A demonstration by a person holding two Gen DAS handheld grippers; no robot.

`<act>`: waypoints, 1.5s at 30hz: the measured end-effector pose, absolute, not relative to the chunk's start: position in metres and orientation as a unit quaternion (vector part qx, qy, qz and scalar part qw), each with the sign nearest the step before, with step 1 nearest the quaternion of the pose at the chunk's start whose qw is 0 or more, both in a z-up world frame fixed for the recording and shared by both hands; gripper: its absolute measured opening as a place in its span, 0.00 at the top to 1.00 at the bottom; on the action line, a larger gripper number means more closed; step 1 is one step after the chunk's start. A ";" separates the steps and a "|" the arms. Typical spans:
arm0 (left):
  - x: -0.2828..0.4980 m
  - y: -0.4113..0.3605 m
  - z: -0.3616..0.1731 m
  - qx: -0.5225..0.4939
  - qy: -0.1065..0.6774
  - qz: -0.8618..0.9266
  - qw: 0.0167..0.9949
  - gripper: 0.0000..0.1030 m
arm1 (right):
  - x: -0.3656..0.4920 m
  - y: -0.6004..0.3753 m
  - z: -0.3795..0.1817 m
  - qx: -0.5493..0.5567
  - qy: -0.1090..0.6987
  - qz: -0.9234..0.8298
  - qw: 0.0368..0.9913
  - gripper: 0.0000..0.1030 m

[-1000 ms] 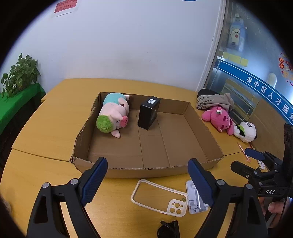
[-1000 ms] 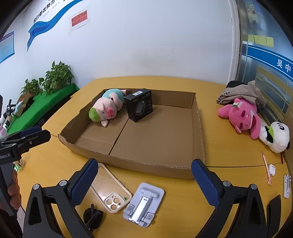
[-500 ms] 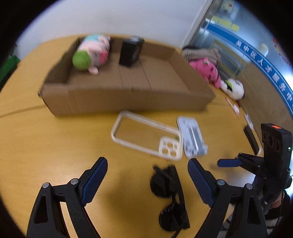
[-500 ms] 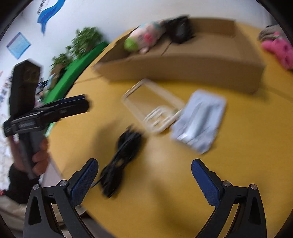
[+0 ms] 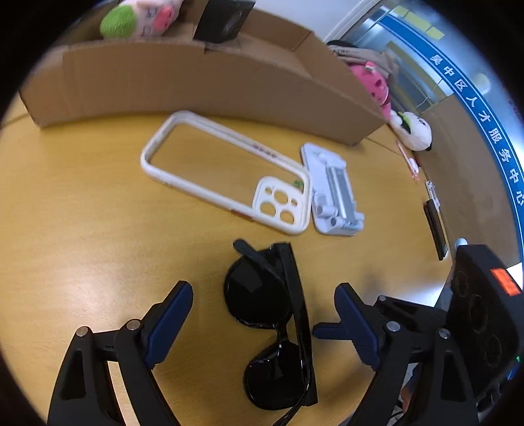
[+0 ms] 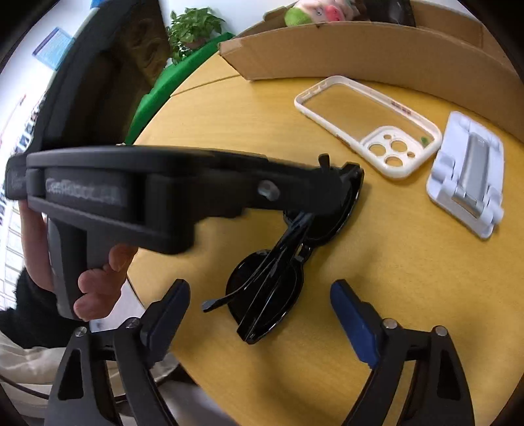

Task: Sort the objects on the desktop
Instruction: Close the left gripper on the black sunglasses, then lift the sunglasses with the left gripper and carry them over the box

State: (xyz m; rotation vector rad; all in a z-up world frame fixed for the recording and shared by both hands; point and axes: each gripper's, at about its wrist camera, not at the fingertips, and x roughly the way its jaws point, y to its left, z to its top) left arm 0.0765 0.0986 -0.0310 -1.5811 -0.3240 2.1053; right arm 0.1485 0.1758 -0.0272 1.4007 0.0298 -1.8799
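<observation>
Folded black sunglasses [image 5: 262,291] [image 6: 275,281] lie on the yellow table near its front edge. My left gripper [image 5: 263,296] points down over them, its blue pads on either side of one lens without touching, jaws closing slightly. My right gripper [image 6: 260,291] straddles the other lens, jaws closing, pads still apart from the frame. One right finger [image 5: 327,329] shows beside my left one. A hand [image 6: 98,281] holds the left tool, whose black body covers the far end of the sunglasses. A white phone case [image 5: 226,173] [image 6: 366,121] and a white phone stand [image 5: 334,193] [image 6: 468,170] lie beyond.
A low cardboard box [image 5: 196,78] [image 6: 360,42] behind them holds a pig plush [image 5: 137,19] and a black box [image 5: 226,19]. A pink plush [image 5: 373,82], a panda plush [image 5: 412,131] and a pen [image 5: 407,160] lie at the right. A plant [image 6: 193,29] stands beyond the table's left edge.
Both grippers have dropped and tipped down from the box toward the table's front. The sunglasses now sit between both pairs of fingers. The right jaws have narrowed.
</observation>
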 end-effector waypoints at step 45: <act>0.033 0.140 0.151 -0.408 -0.063 0.863 0.291 0.50 | 0.103 0.231 0.155 0.355 -0.002 -0.868 0.347 0.87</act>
